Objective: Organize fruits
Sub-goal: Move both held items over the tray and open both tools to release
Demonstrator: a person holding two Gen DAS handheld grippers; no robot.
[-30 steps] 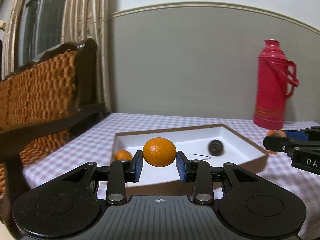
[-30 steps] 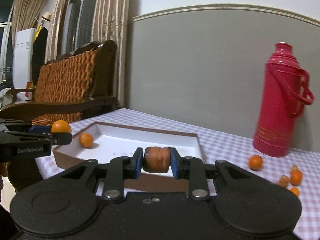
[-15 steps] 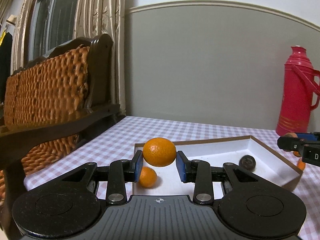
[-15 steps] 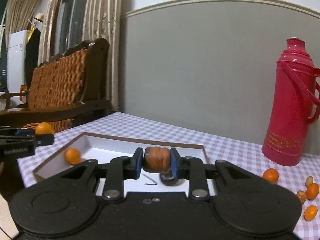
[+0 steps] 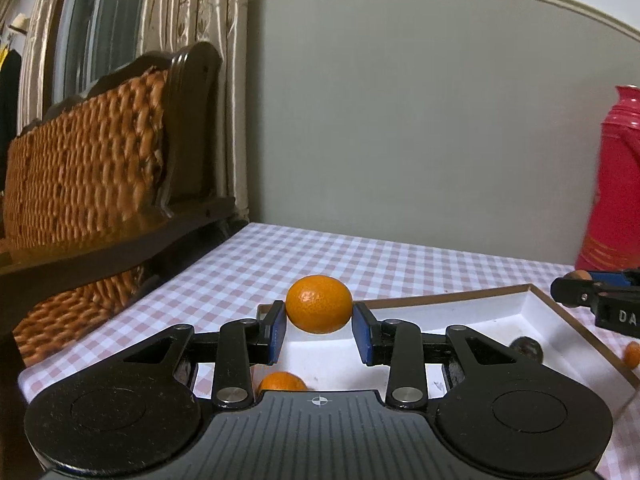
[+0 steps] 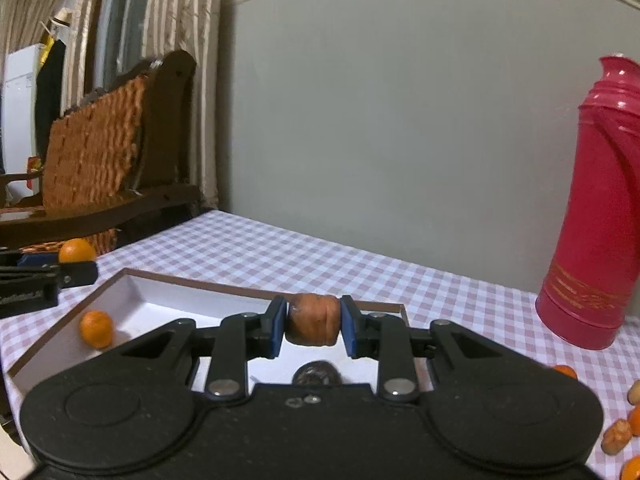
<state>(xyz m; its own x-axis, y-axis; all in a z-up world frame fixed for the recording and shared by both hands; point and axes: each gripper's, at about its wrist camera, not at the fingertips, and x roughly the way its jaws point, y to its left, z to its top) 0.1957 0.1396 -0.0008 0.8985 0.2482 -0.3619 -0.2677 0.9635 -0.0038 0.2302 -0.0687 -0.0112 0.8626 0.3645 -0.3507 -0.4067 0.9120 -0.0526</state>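
My left gripper [image 5: 319, 325] is shut on an orange tangerine [image 5: 319, 303], held above the near left corner of the white tray [image 5: 472, 309]. My right gripper [image 6: 313, 329] is shut on a brown wrinkled fruit [image 6: 312, 319] above the tray's [image 6: 168, 295] right part. In the tray lie a small tangerine [image 6: 96, 328], also in the left wrist view [image 5: 281, 382], and a dark round fruit [image 6: 317, 373], also in the left wrist view [image 5: 527, 348]. The right gripper's tip shows at the right of the left wrist view [image 5: 592, 294]. The left gripper with its tangerine shows at the left of the right wrist view [image 6: 48, 270].
A red thermos [image 6: 600, 208] stands on the checked tablecloth [image 6: 360, 268] at the right. Several small oranges and nuts [image 6: 624, 420] lie on the cloth near it. A wicker-backed wooden bench [image 5: 92, 168] stands left of the table, by curtains.
Both grippers have moved forward over the tray while holding their fruits. The tray's small tangerine and dark fruit now sit lower in view, partly under the grippers.
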